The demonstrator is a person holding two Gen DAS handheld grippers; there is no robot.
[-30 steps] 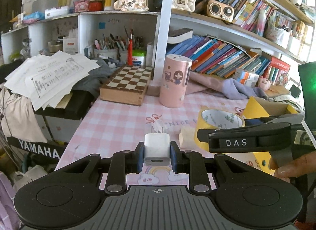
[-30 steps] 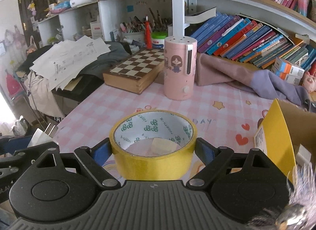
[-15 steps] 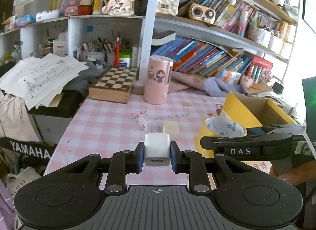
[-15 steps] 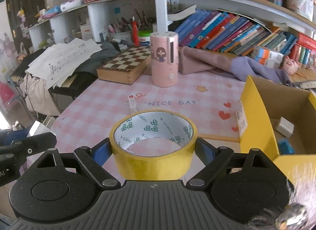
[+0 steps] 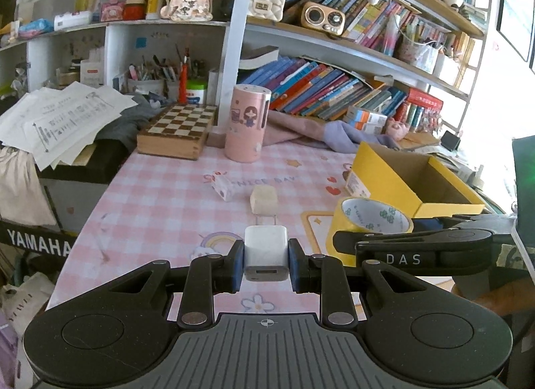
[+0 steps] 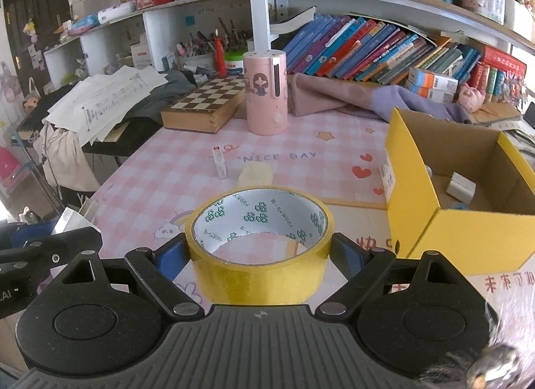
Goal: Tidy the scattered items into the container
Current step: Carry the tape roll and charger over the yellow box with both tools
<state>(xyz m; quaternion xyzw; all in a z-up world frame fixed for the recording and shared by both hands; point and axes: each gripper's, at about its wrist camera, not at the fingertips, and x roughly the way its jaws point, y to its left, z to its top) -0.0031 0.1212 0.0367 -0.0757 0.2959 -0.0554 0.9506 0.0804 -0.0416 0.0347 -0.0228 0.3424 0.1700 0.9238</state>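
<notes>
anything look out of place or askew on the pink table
Yes: a small white carton and a pale beige block lie loose beside the "NICE DAY" print, outside the yellow box. The carton is on its side, skewed.

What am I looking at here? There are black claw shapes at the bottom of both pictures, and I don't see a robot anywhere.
There is no robot. A person holds a two-finger gripper in each hand, and each gripper carries a wide-angle camera looking forward along its fingers. That is why black claws fill the bottom of both pictures.

One picture comes from the left gripper. It is shut on a small white charger. The other comes from the right gripper, which is shut on a roll of yellow tape; the roll is wide, so its fingers stand far apart.

Below them is a pink checked tablecloth. Still lying on it are a small white carton and a pale cream block. To the right stands an open yellow box, with a white block already inside. At the back stand a pink cylinder and a chessboard.
</notes>
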